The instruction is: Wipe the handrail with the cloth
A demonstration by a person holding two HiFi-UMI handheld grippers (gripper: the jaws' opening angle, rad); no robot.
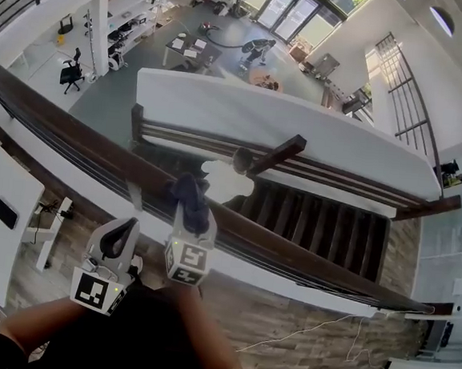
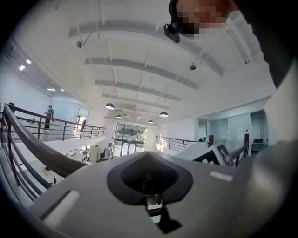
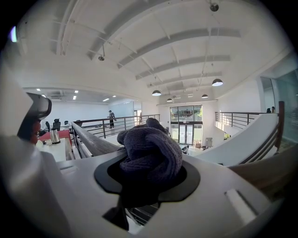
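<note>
Currently holds the left gripper [image 1: 127, 225] at seven o'clock of the head view, jaws pressed together on nothing, just short of the dark wooden handrail [image 1: 75, 134]. Follows that rail slanting from nine o'clock down toward four o'clock across the frame. Grips with the right gripper [image 1: 193, 223], near centre and just at the left one's three o'clock, a bunched dark cloth [image 1: 188, 196], jaws pinched tight on it. Rests the cloth on the rail's top, going by the head view. Shows, farther toward two o'clock, a dark stairwell [image 1: 324, 220] and a long white wall [image 1: 301, 121] beyond it
</note>
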